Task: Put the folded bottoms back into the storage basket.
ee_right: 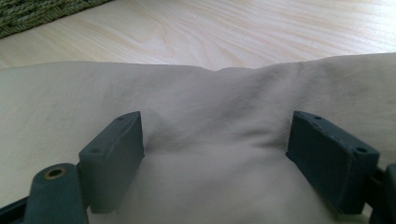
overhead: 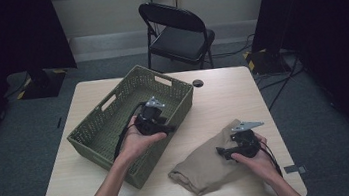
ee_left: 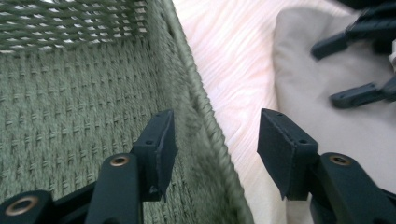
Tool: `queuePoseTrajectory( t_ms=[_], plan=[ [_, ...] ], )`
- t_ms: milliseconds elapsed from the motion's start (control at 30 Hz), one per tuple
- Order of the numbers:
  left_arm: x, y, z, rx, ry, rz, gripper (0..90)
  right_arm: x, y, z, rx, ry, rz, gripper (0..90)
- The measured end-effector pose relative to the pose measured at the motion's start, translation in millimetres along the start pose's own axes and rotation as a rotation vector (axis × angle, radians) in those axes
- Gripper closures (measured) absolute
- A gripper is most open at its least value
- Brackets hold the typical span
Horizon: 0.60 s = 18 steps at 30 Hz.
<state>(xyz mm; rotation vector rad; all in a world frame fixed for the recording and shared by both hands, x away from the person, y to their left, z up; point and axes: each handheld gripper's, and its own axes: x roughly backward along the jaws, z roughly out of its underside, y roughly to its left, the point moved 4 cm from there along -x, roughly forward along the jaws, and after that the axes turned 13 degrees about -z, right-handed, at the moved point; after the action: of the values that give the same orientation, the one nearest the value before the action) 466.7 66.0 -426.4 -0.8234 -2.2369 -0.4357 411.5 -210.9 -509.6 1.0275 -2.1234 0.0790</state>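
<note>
One green woven basket (overhead: 116, 130) sits on one table (overhead: 223, 97), one tan cloth (overhead: 206, 167) lies near right, one black folding chair (overhead: 177, 32) stands far, and two grippers, left (overhead: 158, 122) and right (overhead: 231, 149).

Black jaws, brass-coloured screws, trailing cables

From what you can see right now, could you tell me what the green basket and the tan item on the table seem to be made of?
The green basket looks like woven cord or moulded plastic weave, matte, with a regular braided pattern and slotted walls; which one is unclear. The tan cloth looks like soft matte woven fabric: it creases and bunches between the open right gripper jaws.
</note>
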Motion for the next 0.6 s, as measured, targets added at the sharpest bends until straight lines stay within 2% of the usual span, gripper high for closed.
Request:
queuePoseTrajectory(
  t_ms=[33, 67, 167, 233, 300, 367, 533, 600],
  plan=[
    [-2.9, -0.2, -0.5, -0.008, 0.006, -0.03, 47.9, 0.0, 0.0, 0.0, 0.0, 0.0, 0.0, 17.6],
    [-5.1, 0.3, -0.9, -0.002, 0.013, -0.035, 49.5, 0.1, 0.0, 0.1, 0.001, 0.0, 0.0, 17.5],
    [-7.3, 1.8, -2.3, 0.015, 0.009, 0.012, 60.1, 0.1, 0.0, 0.0, 0.0, 0.0, -0.001, 17.5],
    [-8.4, 1.1, -3.3, 0.002, 0.03, 0.029, 64.5, 0.0, 0.0, 0.0, 0.0, 0.0, 0.0, 17.5],
    [-9.4, 0.7, -5.1, 0.01, 0.043, 0.021, 65.9, 0.0, 0.0, 0.0, 0.0, 0.0, 0.0, 17.5],
    [-10.9, 0.4, -7.1, -0.002, 0.053, 0.012, 66.7, -0.1, 0.1, 0.0, 0.001, 0.0, 0.001, 17.5],
    [-14.5, -0.1, -10.0, 0.0, 0.06, 0.018, 69.9, 0.0, 0.0, -0.1, -0.001, 0.001, 0.0, 17.5],
    [-14.4, 0.2, -10.0, 0.016, 0.06, 0.02, 72.0, -0.1, -0.1, -0.1, -0.001, 0.001, -0.001, 17.5]
  ],
)
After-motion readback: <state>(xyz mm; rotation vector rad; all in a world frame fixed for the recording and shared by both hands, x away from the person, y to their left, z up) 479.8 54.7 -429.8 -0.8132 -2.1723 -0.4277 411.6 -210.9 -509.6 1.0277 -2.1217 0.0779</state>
